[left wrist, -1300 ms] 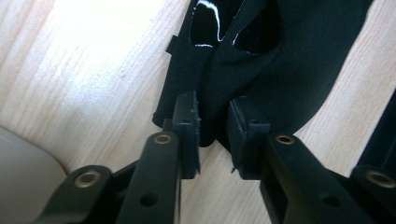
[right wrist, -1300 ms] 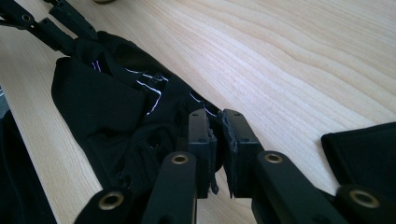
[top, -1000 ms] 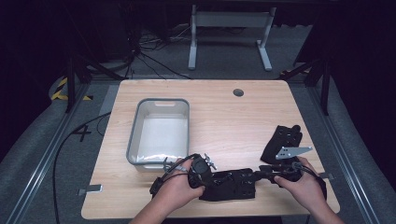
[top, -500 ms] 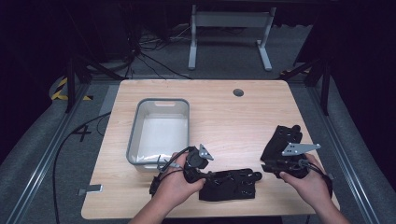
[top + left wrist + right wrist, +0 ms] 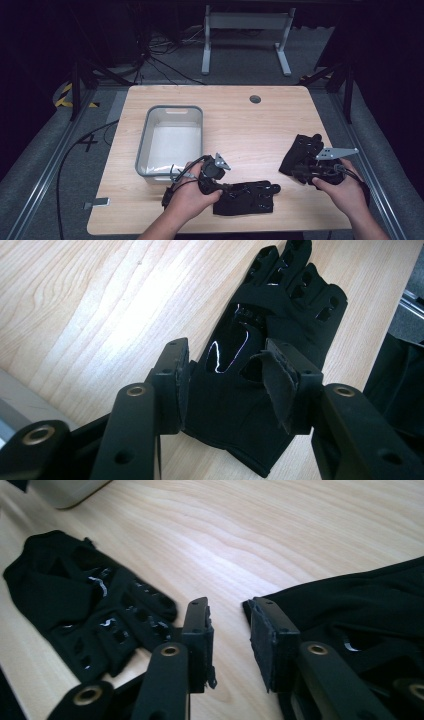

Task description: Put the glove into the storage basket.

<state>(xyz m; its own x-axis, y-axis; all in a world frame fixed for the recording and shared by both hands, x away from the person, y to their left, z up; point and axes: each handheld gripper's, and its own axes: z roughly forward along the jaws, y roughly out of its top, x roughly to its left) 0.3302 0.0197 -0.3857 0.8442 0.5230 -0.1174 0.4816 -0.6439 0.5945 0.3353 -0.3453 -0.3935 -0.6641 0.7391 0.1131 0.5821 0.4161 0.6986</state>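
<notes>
Two black gloves lie on the wooden table. The near glove (image 5: 245, 197) (image 5: 250, 340) lies flat at the front centre, fingers pointing right. My left gripper (image 5: 226, 191) (image 5: 230, 385) hangs over its cuff end; its jaws have just been opening and straddle the cuff without clamping it. The second glove (image 5: 300, 150) (image 5: 360, 610) is bunched at the right. My right gripper (image 5: 300, 172) (image 5: 230, 640) sits at that glove's near edge. Its jaws have just been opening, with bare wood between them and one jaw resting over the glove's edge. The near glove (image 5: 90, 610) lies off to its left.
A grey plastic tray (image 5: 142, 145) stands left of centre, just beyond my left hand; its corner (image 5: 65, 492) peeks in at the top of the right gripper view. A cable hole (image 5: 255, 99) marks the table's far side. Dark floor and cables surround the table.
My right gripper has moved right, away from the near glove's fingertips to the second glove's edge. The left gripper stays over the near glove's cuff, its jaws wider.
</notes>
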